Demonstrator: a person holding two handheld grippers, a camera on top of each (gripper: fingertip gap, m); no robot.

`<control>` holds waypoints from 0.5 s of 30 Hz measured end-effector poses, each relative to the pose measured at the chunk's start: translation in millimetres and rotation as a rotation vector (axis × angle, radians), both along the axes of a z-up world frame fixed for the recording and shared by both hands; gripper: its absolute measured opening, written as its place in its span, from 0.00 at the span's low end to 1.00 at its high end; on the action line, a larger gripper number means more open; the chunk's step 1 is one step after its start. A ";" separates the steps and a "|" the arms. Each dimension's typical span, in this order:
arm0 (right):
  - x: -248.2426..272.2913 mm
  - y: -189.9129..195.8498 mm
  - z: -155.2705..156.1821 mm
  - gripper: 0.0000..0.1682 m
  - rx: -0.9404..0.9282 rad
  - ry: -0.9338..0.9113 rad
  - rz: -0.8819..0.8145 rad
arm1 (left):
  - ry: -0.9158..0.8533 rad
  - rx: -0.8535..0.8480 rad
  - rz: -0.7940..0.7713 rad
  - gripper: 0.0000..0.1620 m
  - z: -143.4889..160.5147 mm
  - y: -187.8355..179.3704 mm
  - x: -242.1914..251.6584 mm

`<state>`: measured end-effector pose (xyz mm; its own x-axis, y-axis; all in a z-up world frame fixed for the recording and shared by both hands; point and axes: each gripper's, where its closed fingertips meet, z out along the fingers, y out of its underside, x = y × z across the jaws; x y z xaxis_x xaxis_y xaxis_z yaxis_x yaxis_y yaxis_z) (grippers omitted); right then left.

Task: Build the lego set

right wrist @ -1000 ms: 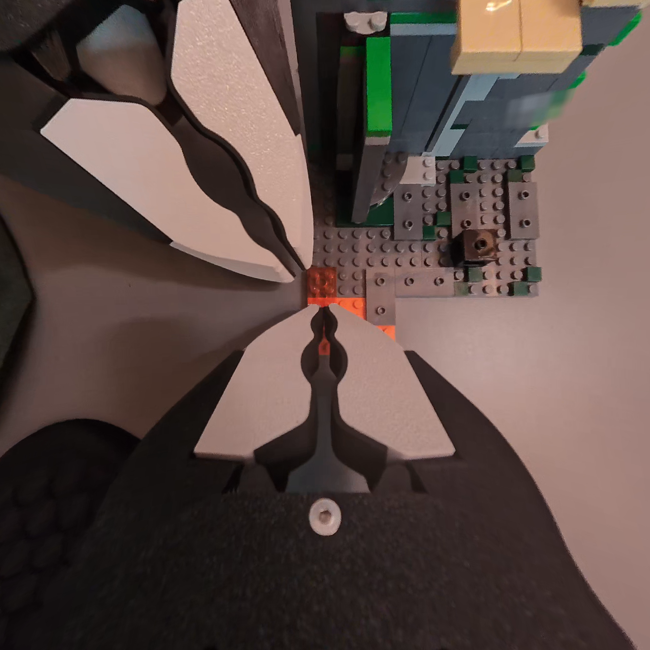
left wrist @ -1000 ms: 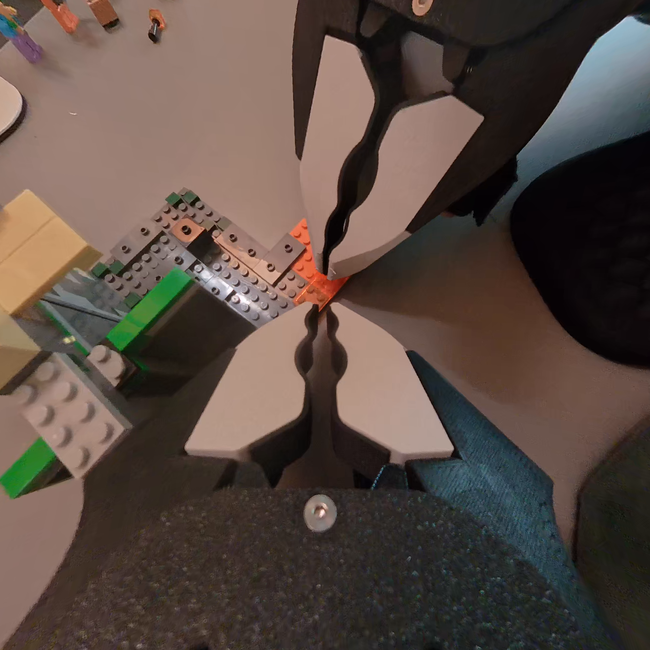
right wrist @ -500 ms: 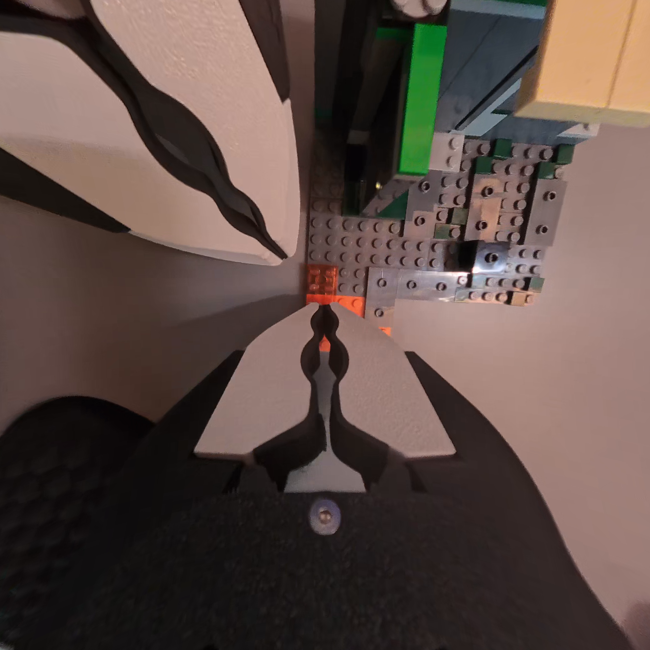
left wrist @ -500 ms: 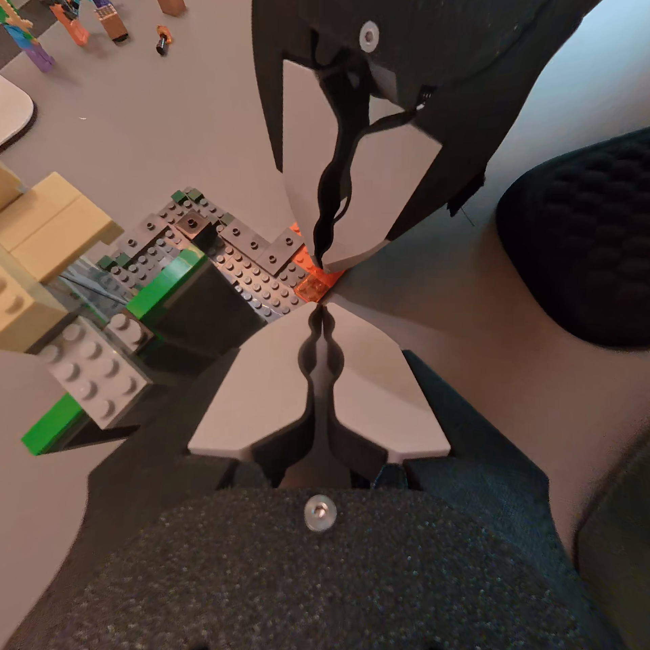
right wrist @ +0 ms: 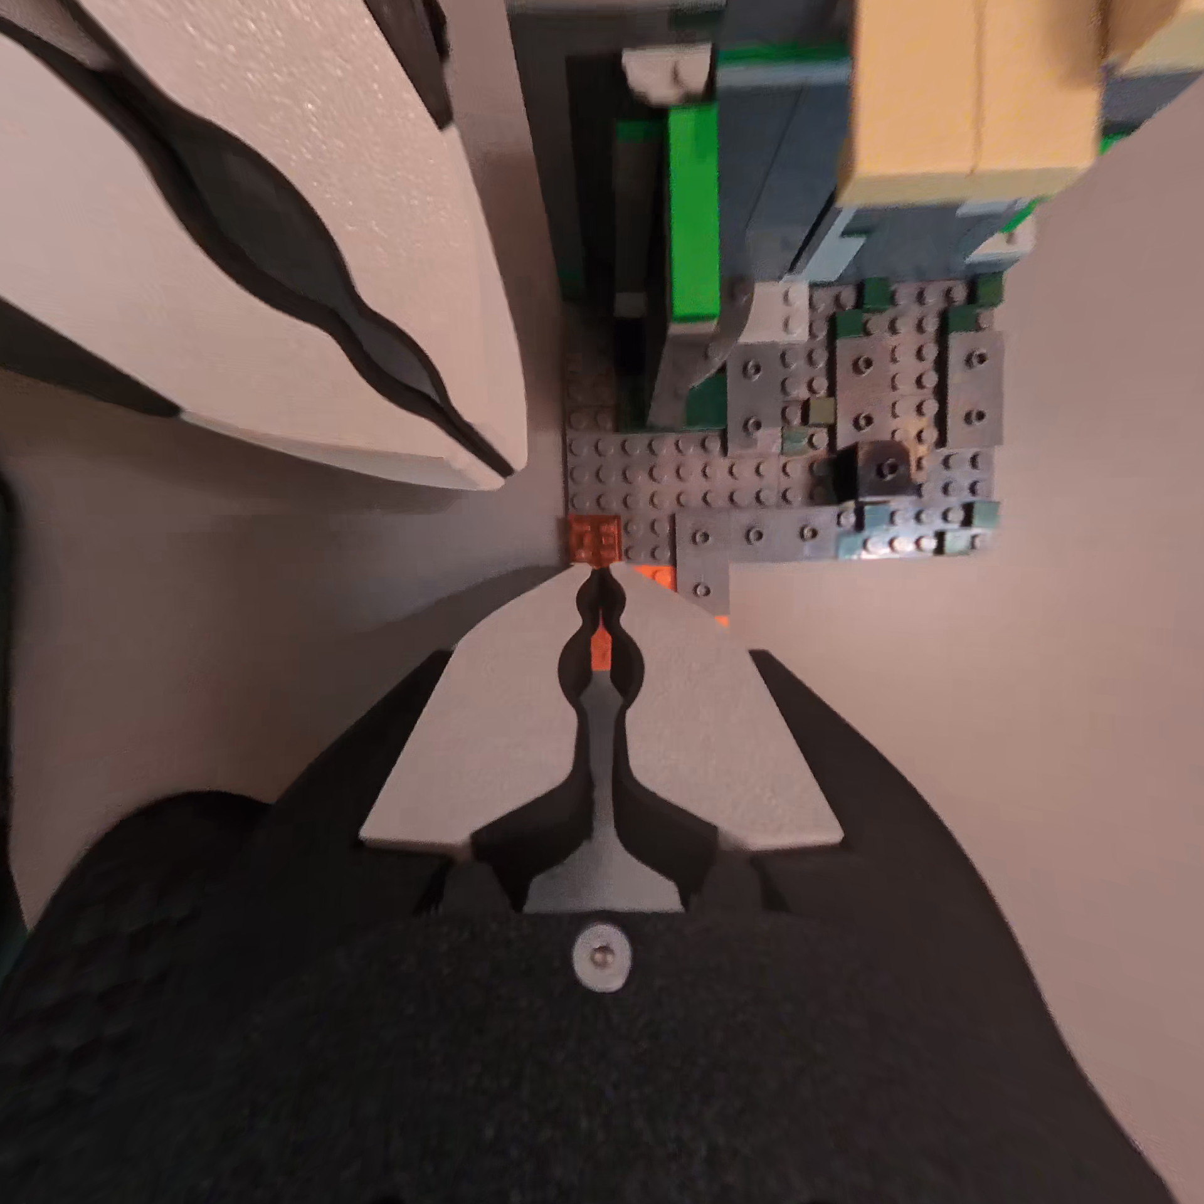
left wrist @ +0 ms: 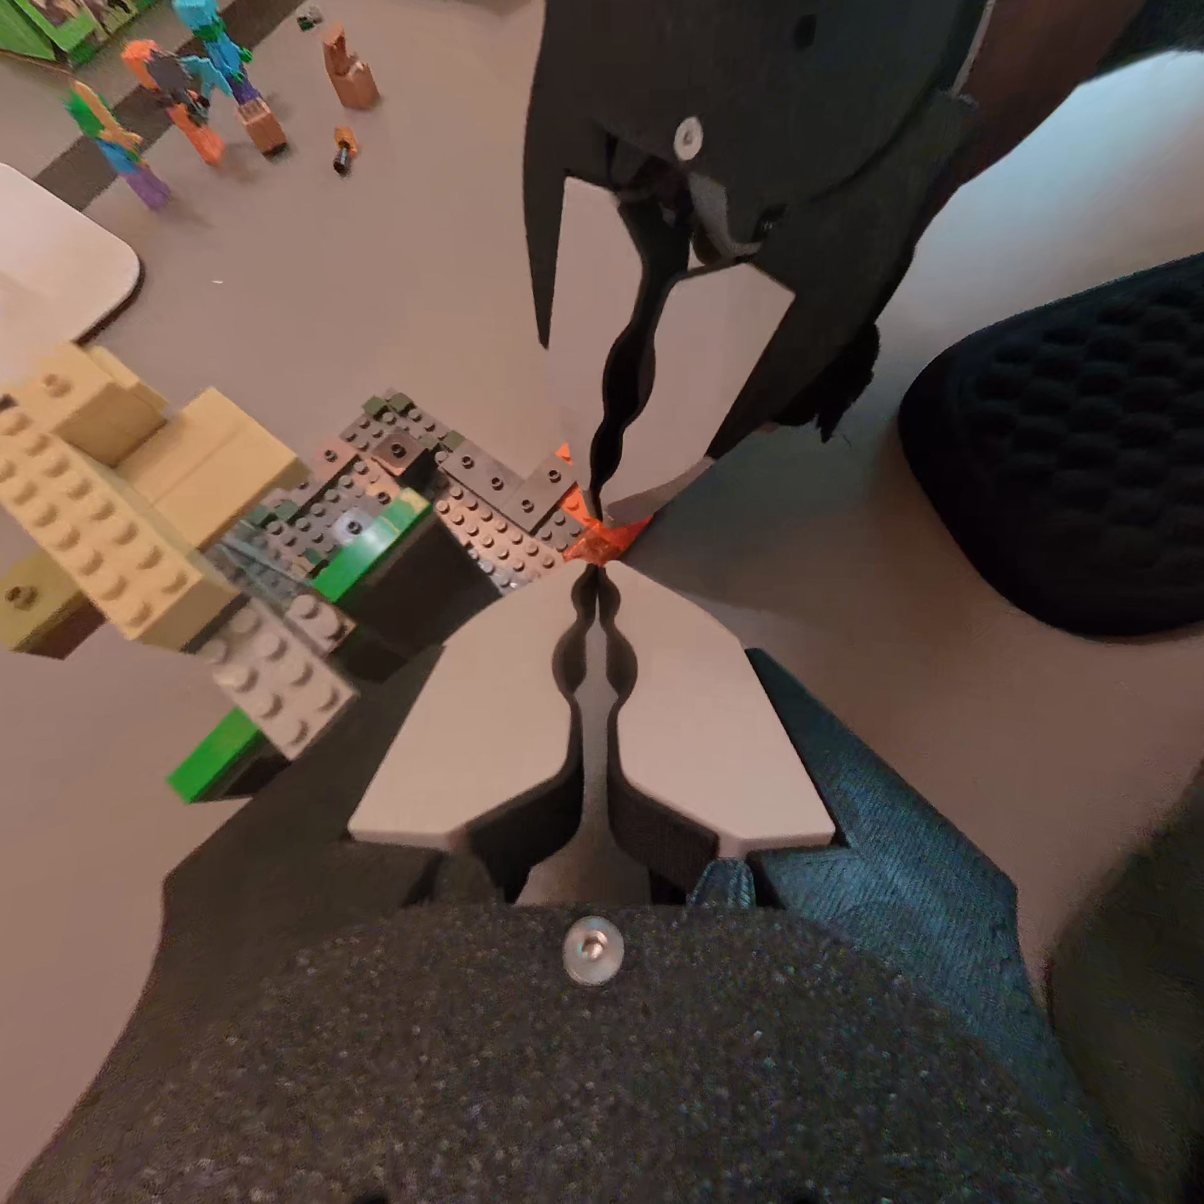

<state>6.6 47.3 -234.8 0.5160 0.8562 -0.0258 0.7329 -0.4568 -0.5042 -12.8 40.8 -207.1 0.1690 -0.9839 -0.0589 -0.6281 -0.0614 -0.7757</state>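
Note:
The lego build (left wrist: pixel 391 521) is a dark grey studded base with green, grey and tan blocks rising on its left. It also fills the top of the right wrist view (right wrist: pixel 749 469). A small clear orange plate (left wrist: pixel 596 544) sits on the base's near corner and shows in the right wrist view (right wrist: pixel 593 537) too. My left gripper (left wrist: pixel 596 570) is shut and empty, its tips just off that corner. My right gripper (right wrist: pixel 599 570) is shut, its tips at the orange plate's edge. It comes down from above in the left wrist view (left wrist: pixel 602 515). Orange base plates (right wrist: pixel 655 576) show beneath it.
Several small lego figures (left wrist: pixel 195 85) and loose brown pieces (left wrist: pixel 352 71) stand far back left on the grey table. A white board corner (left wrist: pixel 58 254) lies at the left. A black honeycomb cushion (left wrist: pixel 1068 456) lies at the right.
My left gripper's tips have drawn a little away from the orange corner. The right gripper has tilted more upright over the plate. Both stay shut.

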 end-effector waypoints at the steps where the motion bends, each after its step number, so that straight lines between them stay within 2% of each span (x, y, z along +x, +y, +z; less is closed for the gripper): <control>1: -2.2 1.2 3.7 0.00 0.011 0.016 -0.004 | 0.000 0.004 0.006 0.00 1.3 1.6 -1.6; 15: -11.2 5.4 -7.0 0.00 -0.012 -0.012 -0.008 | 0.026 0.016 0.043 0.00 -2.3 5.8 -19.0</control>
